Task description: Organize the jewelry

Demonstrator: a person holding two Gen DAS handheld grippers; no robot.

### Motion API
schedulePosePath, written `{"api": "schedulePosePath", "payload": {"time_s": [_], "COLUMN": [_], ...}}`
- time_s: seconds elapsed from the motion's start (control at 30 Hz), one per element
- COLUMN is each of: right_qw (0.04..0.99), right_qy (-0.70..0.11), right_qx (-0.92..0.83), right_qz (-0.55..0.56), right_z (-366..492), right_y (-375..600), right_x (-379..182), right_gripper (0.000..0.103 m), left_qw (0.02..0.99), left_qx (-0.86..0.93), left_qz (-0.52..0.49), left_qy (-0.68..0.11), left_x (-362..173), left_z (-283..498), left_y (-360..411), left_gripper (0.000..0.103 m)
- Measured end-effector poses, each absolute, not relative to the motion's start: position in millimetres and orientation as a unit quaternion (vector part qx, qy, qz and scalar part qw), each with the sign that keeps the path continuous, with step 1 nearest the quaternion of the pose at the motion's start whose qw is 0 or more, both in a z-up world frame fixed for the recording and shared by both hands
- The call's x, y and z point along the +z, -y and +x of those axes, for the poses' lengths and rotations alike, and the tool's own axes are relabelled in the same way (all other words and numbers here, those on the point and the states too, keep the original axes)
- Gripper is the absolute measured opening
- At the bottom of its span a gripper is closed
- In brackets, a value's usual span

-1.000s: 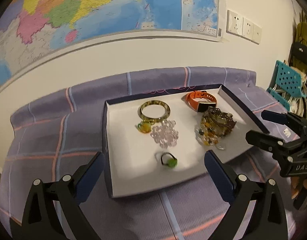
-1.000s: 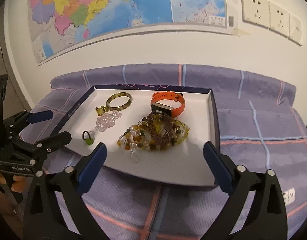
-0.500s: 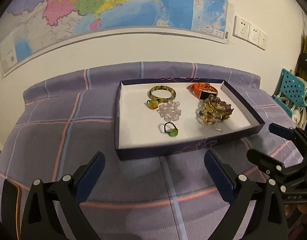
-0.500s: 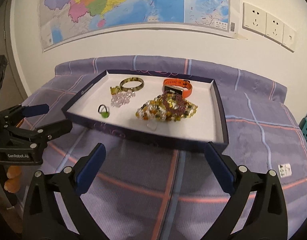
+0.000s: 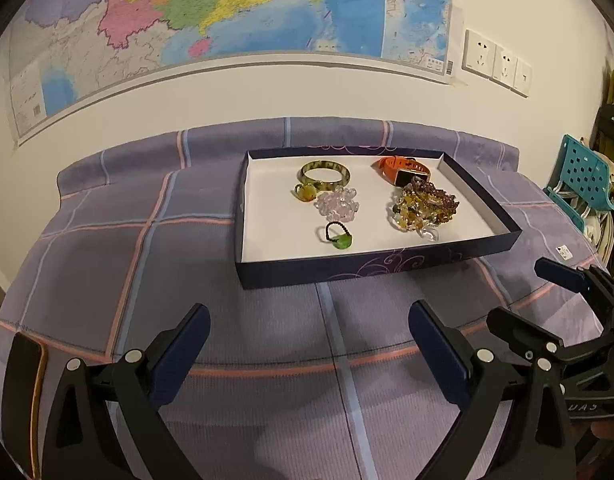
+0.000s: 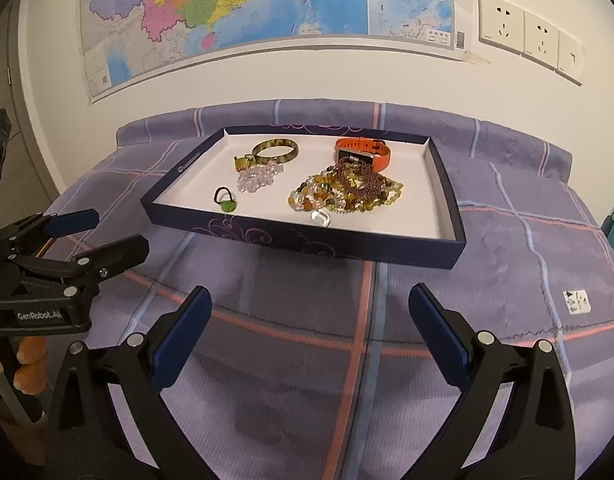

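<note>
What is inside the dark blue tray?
The tray holds a bangle, orange watch, yellow ring, clear beads, green ring and bead pile. What lies under the pile is hidden.

Black plastic gripper (image 6: 307, 320) frames — blue pads, silver screws, white "GenRobot.AI" lettering.

Bangle (image 5: 325, 176) left, watch (image 5: 403, 171) right, in tray (image 5: 347, 270).

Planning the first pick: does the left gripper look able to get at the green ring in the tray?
Probably yes. The left gripper is open and the green ring lies alone near the tray front wall, which it must clear from above.
</note>
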State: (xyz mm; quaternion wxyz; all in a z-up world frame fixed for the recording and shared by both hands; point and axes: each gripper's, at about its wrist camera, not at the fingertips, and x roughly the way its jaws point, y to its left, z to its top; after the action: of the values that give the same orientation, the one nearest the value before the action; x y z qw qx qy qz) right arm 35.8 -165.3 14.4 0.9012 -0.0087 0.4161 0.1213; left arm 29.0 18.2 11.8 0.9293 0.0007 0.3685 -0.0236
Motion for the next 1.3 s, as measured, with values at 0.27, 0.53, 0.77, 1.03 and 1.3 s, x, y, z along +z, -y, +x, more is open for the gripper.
{"api": "schedulePosePath", "payload": {"time_s": [0.27,0.53,0.77,1.03,1.3], "right_qw": [0.901,0.899,0.899,0.898,0.897], "right_qy": [-0.418,-0.421,-0.421,-0.422,-0.424], "right_qx": [0.119,0.120,0.122,0.123,0.125], "right_qz": [-0.004,-0.003,-0.001,-0.002,0.002], "right_z": [27,22,20,18,18], "right_y": [167,167,166,166,166], "right_x": [13,12,11,11,9], "right_gripper": [0.097,0.097,0.097,0.097,0.097], "left_qw": [0.932,0.933,0.934,0.932,0.931], "left_qx": [-0.021,-0.025,-0.025,-0.023,-0.023], "left_qz": [0.007,0.019,0.021,0.022,0.023], "left_qy": [-0.363,-0.357,-0.356,-0.360,-0.363], "left_x": [13,15,14,13,11], "left_z": [20,12,9,9,9], "left_y": [-16,-11,-9,-9,-9], "left_gripper": [0.096,0.096,0.096,0.096,0.096]}}
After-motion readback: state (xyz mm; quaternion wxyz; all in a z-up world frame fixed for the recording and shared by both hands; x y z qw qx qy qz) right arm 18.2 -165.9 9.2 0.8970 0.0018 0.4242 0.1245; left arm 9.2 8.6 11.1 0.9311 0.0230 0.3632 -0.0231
